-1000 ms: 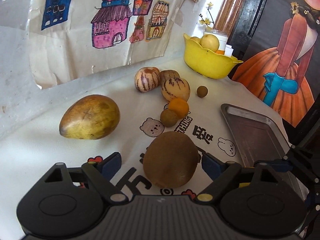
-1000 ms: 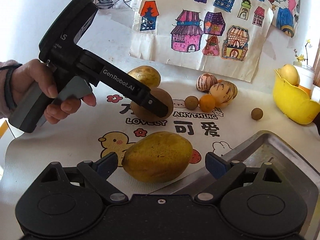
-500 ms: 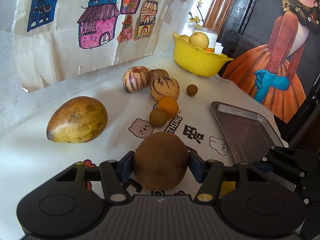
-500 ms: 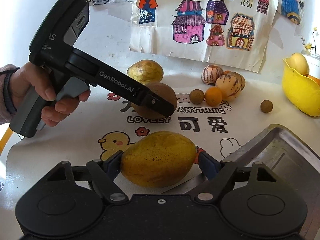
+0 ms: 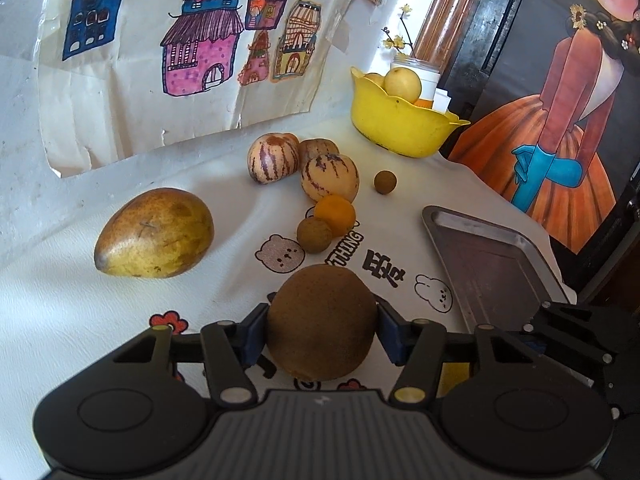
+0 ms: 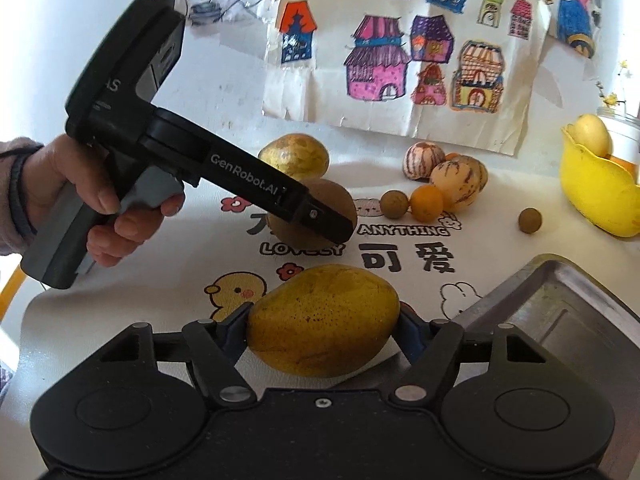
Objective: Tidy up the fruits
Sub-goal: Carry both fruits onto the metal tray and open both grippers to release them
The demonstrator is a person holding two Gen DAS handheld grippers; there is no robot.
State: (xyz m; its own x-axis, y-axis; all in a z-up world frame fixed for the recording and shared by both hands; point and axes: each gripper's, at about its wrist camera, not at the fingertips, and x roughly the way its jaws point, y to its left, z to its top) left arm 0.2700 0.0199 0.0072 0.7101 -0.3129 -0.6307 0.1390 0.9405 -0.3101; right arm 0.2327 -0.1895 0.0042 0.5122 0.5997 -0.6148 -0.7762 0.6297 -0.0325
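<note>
My left gripper (image 5: 322,332) is shut on a brown round fruit (image 5: 322,320) that rests on the white tablecloth; it also shows in the right wrist view (image 6: 338,200). My right gripper (image 6: 322,330) is shut on a yellow mango (image 6: 322,318) beside the metal tray (image 6: 560,312). A second mango (image 5: 154,232) lies to the left of the left gripper. Three striped melons (image 5: 330,176), an orange (image 5: 335,215) and two small brown fruits (image 5: 314,234) lie further back.
A yellow bowl (image 5: 396,128) with fruit stands at the back right. The metal tray (image 5: 492,264) lies on the right by the table edge. Drawings of houses (image 5: 200,52) hang on the wall behind. A hand (image 6: 96,200) holds the left gripper.
Both grippers have closed: the left onto the brown fruit, the right onto the yellow mango. Both were open around their fruit a second ago.
</note>
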